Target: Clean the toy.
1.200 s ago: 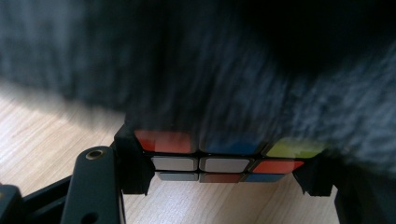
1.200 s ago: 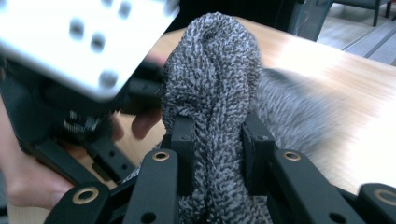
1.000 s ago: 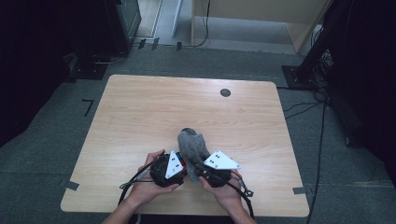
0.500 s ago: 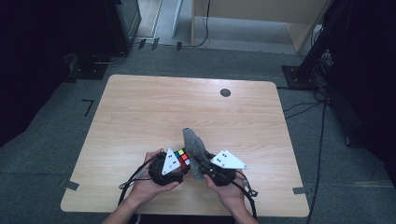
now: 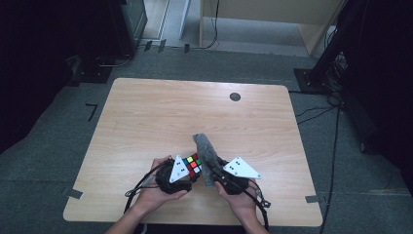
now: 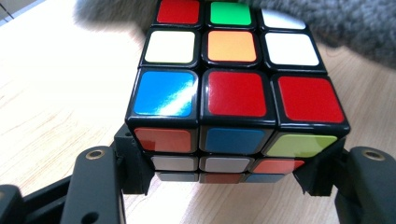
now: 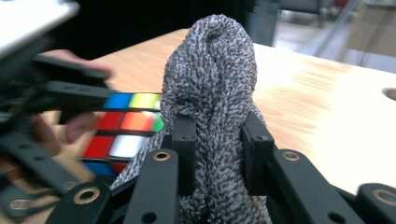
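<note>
Since a second earlier, the grey cloth (image 5: 204, 152) had swung off the top of the cube (image 5: 192, 165): back then it lay draped over the cube and hid the colours, and at this moment it stood in a narrow roll beside it, the cube's top face in plain sight. Both hands had stayed near the table's front edge, at about six o'clock on the table (image 5: 146, 112).

In the high view, the left gripper (image 5: 187, 171) sat just at nine o'clock of the cloth, the right gripper (image 5: 214, 174) just at three o'clock of it, the two almost meeting. The cube rode between the left gripper's jaws; in the left gripper view the cube (image 6: 233, 88) was clamped by its lower layers, a jaw pressed to each side, red, blue, orange and white squares facing up, and the cloth (image 6: 336, 23) ran fuzzy along the top edge behind it.

In the right gripper view the right gripper (image 7: 217, 154) had its jaws pinched tight on the cloth (image 7: 212, 84), which rose as a twisted grey knit column toward twelve o'clock. At nine o'clock of it the cube (image 7: 123, 128) showed blurred in the other gripper. A small dark round disc (image 5: 235, 96) sat far off at one o'clock on the table.
</note>
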{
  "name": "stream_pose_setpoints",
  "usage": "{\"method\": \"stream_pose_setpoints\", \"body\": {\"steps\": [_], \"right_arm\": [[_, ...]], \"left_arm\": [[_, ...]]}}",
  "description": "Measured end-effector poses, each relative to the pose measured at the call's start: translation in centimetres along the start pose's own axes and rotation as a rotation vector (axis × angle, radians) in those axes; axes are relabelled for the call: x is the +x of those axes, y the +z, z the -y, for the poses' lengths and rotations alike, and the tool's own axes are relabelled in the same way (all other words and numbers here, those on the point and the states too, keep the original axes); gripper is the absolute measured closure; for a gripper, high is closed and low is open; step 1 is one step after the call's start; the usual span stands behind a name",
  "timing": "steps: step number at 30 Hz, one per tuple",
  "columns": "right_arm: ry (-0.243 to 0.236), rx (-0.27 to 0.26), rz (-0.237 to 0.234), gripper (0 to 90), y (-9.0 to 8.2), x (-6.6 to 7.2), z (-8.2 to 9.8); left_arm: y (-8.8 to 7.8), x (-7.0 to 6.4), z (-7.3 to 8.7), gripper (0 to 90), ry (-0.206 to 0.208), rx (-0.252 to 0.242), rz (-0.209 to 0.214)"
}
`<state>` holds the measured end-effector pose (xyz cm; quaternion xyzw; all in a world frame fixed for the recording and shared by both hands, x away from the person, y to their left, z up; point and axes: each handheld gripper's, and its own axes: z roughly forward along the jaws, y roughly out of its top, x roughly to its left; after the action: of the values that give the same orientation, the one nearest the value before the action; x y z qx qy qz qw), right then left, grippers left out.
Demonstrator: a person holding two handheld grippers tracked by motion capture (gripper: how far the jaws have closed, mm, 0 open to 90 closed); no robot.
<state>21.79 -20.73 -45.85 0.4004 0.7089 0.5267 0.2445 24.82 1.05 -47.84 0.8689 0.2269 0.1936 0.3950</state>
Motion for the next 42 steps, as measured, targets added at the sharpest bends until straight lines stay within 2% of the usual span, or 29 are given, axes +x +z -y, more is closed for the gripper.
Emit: {"method": "stream_pose_setpoints", "body": {"steps": [1,2,4,5,6,7,9,12,14,15,17,18,19,20,21,22,23,27,29,30,32,33,34,35,37,38,39,41,42], "right_arm": [[0.000,0.000,0.000,72.4,0.0,0.0,0.0],[-0.041,-0.023,-0.014,71.9,-0.2,0.8,-0.1],[-0.149,-0.016,-0.026,71.6,0.1,2.6,0.0],[-0.180,-0.008,-0.046,71.4,0.3,3.4,0.0],[-0.180,-0.008,-0.046,71.4,0.3,3.4,0.0],[-0.198,0.013,-0.061,71.7,0.6,4.2,0.3],[-0.125,0.003,-0.083,72.3,0.7,3.2,0.3],[-0.036,0.005,-0.017,73.0,0.4,0.7,0.1],[-0.004,0.005,0.009,73.1,0.1,-0.1,0.1],[-0.009,-0.005,0.007,73.0,-0.1,-0.1,0.1],[-0.082,-0.030,-0.009,72.8,-0.2,1.0,-0.1],[-0.082,-0.030,-0.009,72.8,-0.2,1.0,-0.1],[-0.160,-0.043,-0.063,72.5,-0.1,2.7,-0.2],[-0.201,-0.040,-0.074,72.5,0.1,3.5,-0.2],[-0.218,-0.027,-0.075,72.5,0.3,4.0,-0.2],[-0.211,-0.025,-0.079,72.5,0.5,4.0,-0.1],[-0.178,-0.037,-0.084,72.5,0.5,3.6,-0.1],[-0.088,-0.032,-0.003,72.9,0.2,1.4,-0.3],[-0.079,-0.037,-0.013,72.7,0.0,1.3,-0.3],[-0.085,-0.043,-0.039,72.7,-0.1,1.6,-0.3],[-0.134,-0.052,-0.092,72.5,0.0,2.9,-0.4],[-0.170,-0.049,-0.101,72.5,0.0,3.6,-0.4],[-0.170,-0.049,-0.101,72.5,0.0,3.6,-0.4],[-0.197,-0.031,-0.086,72.5,0.2,4.2,-0.5],[-0.193,-0.032,-0.069,72.6,0.2,4.1,-0.6],[-0.189,-0.030,-0.039,72.7,0.1,3.8,-0.6],[-0.172,-0.024,0.032,72.8,0.0,2.8,-0.6],[-0.129,-0.014,0.066,72.8,-0.2,2.0,-0.7],[-0.125,-0.010,0.077,72.8,-0.2,1.9,-0.7]], "left_arm": [[0.0,0.0,0.0,34.3,0.000,0.000,0.000],[0.2,0.0,0.0,34.3,0.002,0.019,-0.007],[0.5,-0.3,0.0,34.3,0.007,0.031,-0.002],[0.5,-0.3,0.0,34.3,0.007,0.031,-0.002],[0.5,-0.4,0.0,34.3,0.011,0.032,0.004],[0.5,-0.6,0.0,34.3,0.022,0.024,0.003],[0.3,-0.5,-0.1,34.3,0.018,0.018,0.011],[0.1,-0.3,-0.1,34.3,0.007,0.001,0.012],[0.1,-0.1,-0.1,34.3,-0.002,-0.002,0.017],[0.1,0.0,-0.1,34.3,-0.004,0.001,0.015],[0.3,0.1,0.0,34.3,-0.006,0.007,0.017],[0.3,0.1,0.0,34.3,-0.006,0.007,0.017],[0.3,0.0,0.0,34.3,-0.012,0.002,0.023],[0.3,0.0,0.0,34.3,-0.012,0.002,0.023],[0.1,-0.1,-0.1,34.3,-0.013,-0.012,0.035],[0.0,-0.1,-0.2,34.3,-0.011,-0.016,0.030],[-0.1,-0.1,-0.2,34.3,-0.010,-0.020,0.028],[-0.1,0.2,-0.1,34.3,-0.031,-0.031,0.048],[-0.1,0.2,-0.2,34.3,-0.030,-0.032,0.047],[-0.1,0.2,-0.2,34.3,-0.030,-0.032,0.047],[0.0,-0.1,-0.3,34.3,-0.017,-0.028,0.037],[0.0,-0.4,-0.3,34.3,0.007,-0.024,0.026],[0.0,-0.4,-0.3,34.3,0.007,-0.024,0.026],[-0.1,-0.6,-0.3,34.3,0.023,-0.032,0.016],[-0.2,-0.7,-0.4,34.4,0.034,-0.034,0.010],[-0.2,-0.7,-0.4,34.4,0.039,-0.035,0.004],[-0.3,-0.7,-0.4,34.3,0.043,-0.038,-0.001],[-0.2,-0.6,-0.4,34.3,0.038,-0.034,-0.003],[-0.2,-0.6,-0.4,34.3,0.038,-0.034,-0.003]]}}
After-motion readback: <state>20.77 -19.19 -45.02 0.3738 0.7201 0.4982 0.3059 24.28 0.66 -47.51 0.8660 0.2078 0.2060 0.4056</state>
